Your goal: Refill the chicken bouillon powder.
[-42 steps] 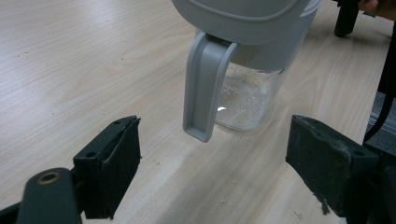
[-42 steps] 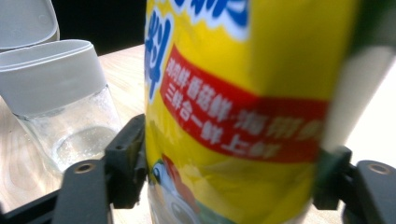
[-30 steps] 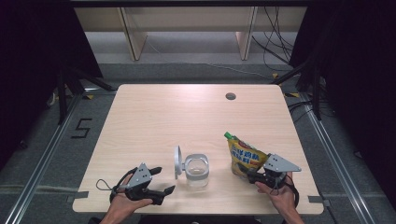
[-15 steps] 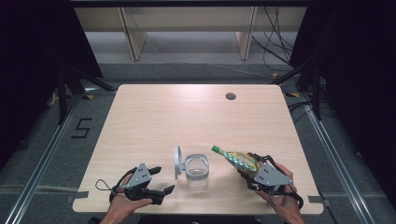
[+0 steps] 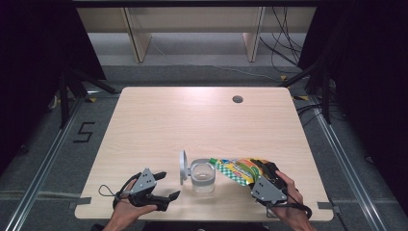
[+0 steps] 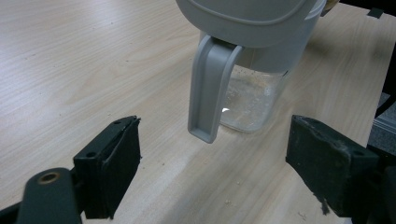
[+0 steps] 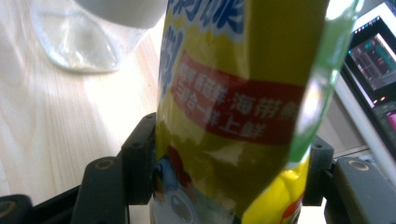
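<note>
A clear jar (image 5: 202, 175) stands near the table's front middle, its grey hinged lid (image 5: 183, 167) flipped open to its left. My right gripper (image 5: 257, 168) is shut on a yellow-green snack pouch (image 5: 235, 169), which is tipped so its top end points left over the jar's mouth. Its jaws have just been closing a little further on the pouch. In the right gripper view the pouch (image 7: 233, 93) sits between both pads, with the jar (image 7: 79, 42) beyond. My left gripper (image 5: 169, 185) rests open left of the jar. In the left gripper view the jar (image 6: 252, 100) and lid (image 6: 243, 18) are just ahead.
The wooden table (image 5: 168, 125) has a round cable hole (image 5: 237, 99) at the back right. Dark frames and cables stand on the floor around it. A lit screen (image 7: 373, 60) is at the right edge of the right gripper view.
The right gripper has carried the pouch left and up, tipping it from near upright to lying over toward the jar's mouth. The left gripper and the jar have stayed put.
</note>
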### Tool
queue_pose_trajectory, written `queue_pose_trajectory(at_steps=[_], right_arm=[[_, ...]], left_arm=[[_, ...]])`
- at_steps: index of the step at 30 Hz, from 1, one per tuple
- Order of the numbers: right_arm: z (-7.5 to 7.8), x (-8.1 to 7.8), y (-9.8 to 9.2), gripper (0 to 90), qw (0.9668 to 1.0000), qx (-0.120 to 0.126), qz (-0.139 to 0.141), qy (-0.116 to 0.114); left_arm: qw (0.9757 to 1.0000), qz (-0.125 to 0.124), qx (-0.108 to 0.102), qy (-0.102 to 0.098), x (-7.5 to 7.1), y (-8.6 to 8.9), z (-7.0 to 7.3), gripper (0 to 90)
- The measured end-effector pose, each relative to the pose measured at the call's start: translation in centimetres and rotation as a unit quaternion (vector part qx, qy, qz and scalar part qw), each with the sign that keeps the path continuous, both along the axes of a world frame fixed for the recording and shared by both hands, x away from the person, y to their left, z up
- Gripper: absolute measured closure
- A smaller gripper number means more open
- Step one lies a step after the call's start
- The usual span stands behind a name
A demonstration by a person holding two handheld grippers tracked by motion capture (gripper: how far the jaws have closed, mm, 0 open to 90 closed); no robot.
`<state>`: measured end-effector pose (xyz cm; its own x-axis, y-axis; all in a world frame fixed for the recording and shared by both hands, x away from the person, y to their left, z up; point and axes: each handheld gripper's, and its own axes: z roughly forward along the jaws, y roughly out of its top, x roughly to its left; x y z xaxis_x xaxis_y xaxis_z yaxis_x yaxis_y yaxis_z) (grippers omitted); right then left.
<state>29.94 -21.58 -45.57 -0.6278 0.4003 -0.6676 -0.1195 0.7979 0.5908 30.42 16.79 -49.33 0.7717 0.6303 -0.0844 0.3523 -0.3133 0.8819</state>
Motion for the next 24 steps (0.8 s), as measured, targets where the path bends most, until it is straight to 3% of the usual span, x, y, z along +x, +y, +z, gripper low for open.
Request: queue_pose_trajectory(at_steps=[1,3,5,6,7,8,10,11,12,14,15,16,18,21,22,23,24], right_arm=[[-0.1,-0.2,0.4,39.6,0.9997,-0.025,0.006,-0.007],[-0.1,-0.4,0.7,39.6,0.9988,-0.043,0.016,-0.016],[-0.2,-0.5,0.8,39.6,0.999,-0.043,0.008,-0.008],[0.1,-0.4,1.1,39.6,0.9963,-0.079,0.015,-0.029],[0.4,-0.5,1.2,39.6,0.9951,-0.093,0.016,-0.029],[0.7,-0.3,1.3,39.7,0.9922,-0.113,0.029,-0.045],[1.0,-0.3,1.4,39.7,0.9917,-0.119,0.024,-0.043],[1.4,-0.2,1.8,39.8,0.9871,-0.147,0.028,-0.058],[1.6,-0.1,1.9,40.0,0.9849,-0.159,0.031,-0.061],[2.0,0.2,2.1,40.5,0.9807,-0.179,0.043,-0.067],[2.0,0.2,2.2,40.7,0.9816,-0.177,0.038,-0.062],[2.3,0.3,2.4,40.8,0.9768,-0.195,0.049,-0.074],[2.3,0.3,2.4,40.9,0.9775,-0.195,0.044,-0.069],[2.8,0.5,2.7,41.0,0.9702,-0.223,0.053,-0.08],[2.8,0.5,2.7,41.0,0.9702,-0.223,0.053,-0.08],[3.1,0.6,2.8,41.0,0.9655,-0.236,0.062,-0.09],[2.9,0.8,2.8,41.0,0.9662,-0.23,0.068,-0.095]], left_arm=[[1.0,-0.001,0.006,-0.002,0.0,0.1,0.0,17.0],[0.9999,-0.005,0.007,-0.007,0.1,0.1,0.0,17.0],[1.0,0.0,0.003,-0.007,0.0,0.1,0.0,17.0],[0.9999,-0.005,0.006,-0.01,0.1,0.1,0.0,17.0],[1.0,0.004,-0.002,0.001,-0.1,0.0,0.0,16.9],[1.0,0.004,-0.002,0.001,-0.1,0.0,0.0,17.0],[1.0,-0.001,-0.002,-0.006,0.1,0.0,0.0,17.0],[1.0,-0.001,0.0,-0.006,0.0,0.0,0.0,17.0],[1.0,0.003,-0.005,0.0,0.0,0.0,-0.1,17.0],[1.0,0.0,-0.003,-0.001,0.0,0.1,0.0,17.0],[1.0,0.002,-0.001,-0.001,0.0,0.1,0.0,16.9],[1.0,0.002,-0.001,-0.001,0.0,0.1,0.0,17.0],[1.0,0.002,-0.002,-0.002,0.0,0.0,0.0,17.0],[0.9999,-0.005,0.006,-0.009,0.0,0.1,0.0,17.0],[0.9999,-0.005,0.006,-0.009,0.0,0.1,0.0,17.0],[0.9999,-0.005,0.005,-0.009,0.1,0.1,0.0,17.0],[1.0,0.003,-0.002,0.001,-0.1,0.0,0.0,17.0]])
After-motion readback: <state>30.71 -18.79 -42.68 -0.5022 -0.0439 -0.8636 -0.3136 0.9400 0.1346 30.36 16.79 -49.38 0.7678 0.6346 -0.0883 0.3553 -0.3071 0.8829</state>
